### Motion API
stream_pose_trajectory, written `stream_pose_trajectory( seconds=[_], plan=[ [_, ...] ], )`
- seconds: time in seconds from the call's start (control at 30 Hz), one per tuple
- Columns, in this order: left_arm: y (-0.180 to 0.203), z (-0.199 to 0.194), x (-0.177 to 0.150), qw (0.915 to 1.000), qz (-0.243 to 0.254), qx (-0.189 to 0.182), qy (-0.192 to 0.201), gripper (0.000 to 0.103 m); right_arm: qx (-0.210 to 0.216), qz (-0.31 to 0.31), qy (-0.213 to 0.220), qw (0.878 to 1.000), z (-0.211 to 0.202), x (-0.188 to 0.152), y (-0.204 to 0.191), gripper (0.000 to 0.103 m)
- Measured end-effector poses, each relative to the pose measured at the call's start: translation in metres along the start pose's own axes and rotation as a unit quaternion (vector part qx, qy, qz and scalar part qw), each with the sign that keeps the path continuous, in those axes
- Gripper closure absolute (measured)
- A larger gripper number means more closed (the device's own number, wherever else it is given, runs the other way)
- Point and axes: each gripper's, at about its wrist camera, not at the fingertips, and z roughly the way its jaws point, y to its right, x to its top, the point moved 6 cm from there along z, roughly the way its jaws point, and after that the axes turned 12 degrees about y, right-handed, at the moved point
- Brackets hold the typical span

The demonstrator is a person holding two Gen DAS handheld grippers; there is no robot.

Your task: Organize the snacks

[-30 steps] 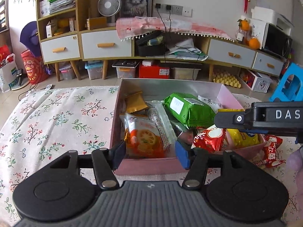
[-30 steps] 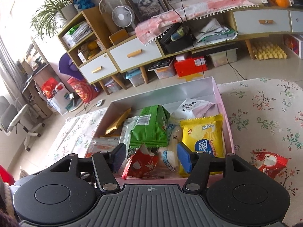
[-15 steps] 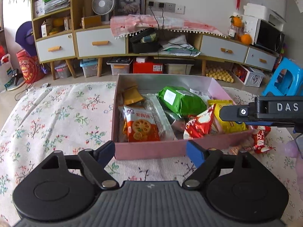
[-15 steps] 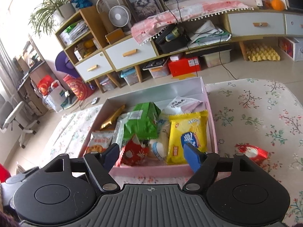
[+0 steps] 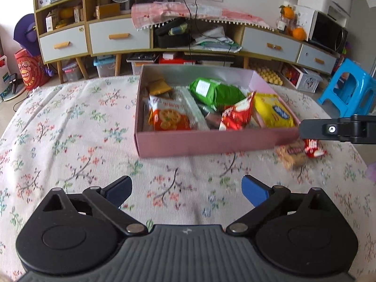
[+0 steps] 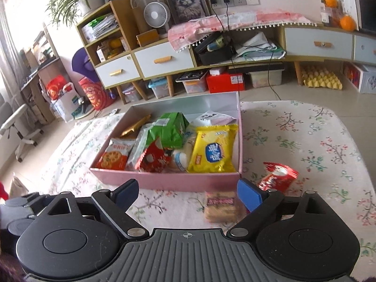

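Observation:
A pink box (image 5: 211,142) (image 6: 169,180) stands on the floral cloth, filled with snack packs: an orange cracker bag (image 5: 168,118), a green pack (image 5: 216,92), a red pack (image 5: 237,116) and a yellow pack (image 6: 213,150). Two packs lie outside at the box's near right corner: a tan biscuit pack (image 6: 221,205) (image 5: 292,154) and a red wrapper (image 6: 277,176). My left gripper (image 5: 186,190) hangs over bare cloth short of the box, jaws opening, nothing between them. My right gripper (image 6: 188,193) is also opening; the biscuit pack lies on the cloth between its fingers, untouched.
Beyond the table stand a long sideboard with drawers (image 5: 119,36), a fan (image 6: 156,15), storage bins on the floor and a blue stool (image 5: 350,89). Floral cloth (image 5: 58,127) stretches left of the box. The right gripper's arm (image 5: 338,129) reaches in beside the box.
Both grippers have drawn back from the box towards me and spread their jaws wide. A tan biscuit pack now shows on the cloth beside the red wrapper.

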Motion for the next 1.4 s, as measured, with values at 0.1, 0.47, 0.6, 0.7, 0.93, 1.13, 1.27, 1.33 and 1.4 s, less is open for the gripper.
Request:
stream_pose_trajectory(
  seconds=[0.1,0.47,0.6,0.7,0.93,1.13,1.27,1.33,1.4],
  plan=[
    [-0.003,-0.002,-0.005,1.0000,-0.003,0.000,-0.006,0.001,-0.002,-0.022,0.000,1.000,-0.005,-0.006,0.000,0.010],
    [-0.005,-0.005,-0.014,1.0000,-0.004,0.003,-0.009,0.001,-0.019,-0.104,-0.006,0.994,-0.014,-0.028,0.004,0.010],
    [0.001,-0.003,-0.014,1.0000,-0.001,-0.001,-0.001,0.001,-0.033,-0.113,-0.014,0.993,-0.011,-0.035,0.015,0.010],
    [0.008,0.001,-0.015,1.0000,-0.002,-0.007,0.000,0.001,-0.045,-0.123,-0.014,0.991,-0.010,-0.037,0.025,0.010],
    [0.036,0.016,-0.013,0.9995,-0.007,-0.031,0.007,0.001,-0.067,-0.107,-0.017,0.992,-0.008,-0.035,0.052,0.009],
    [0.072,0.027,-0.013,0.9986,0.003,-0.051,0.015,0.001,-0.082,-0.076,-0.020,0.994,-0.009,-0.031,0.076,0.009],
    [0.093,0.035,-0.013,0.9981,0.017,-0.056,0.022,0.001,-0.093,-0.033,-0.018,0.995,-0.010,-0.024,0.096,0.009],
    [0.101,0.040,-0.013,0.9980,0.015,-0.056,0.023,0.001,-0.097,-0.009,-0.021,0.995,-0.008,-0.022,0.107,0.009],
    [0.107,0.043,-0.013,0.9978,0.011,-0.060,0.025,0.002,-0.105,0.017,-0.026,0.994,-0.006,-0.020,0.119,0.009]
  ],
)
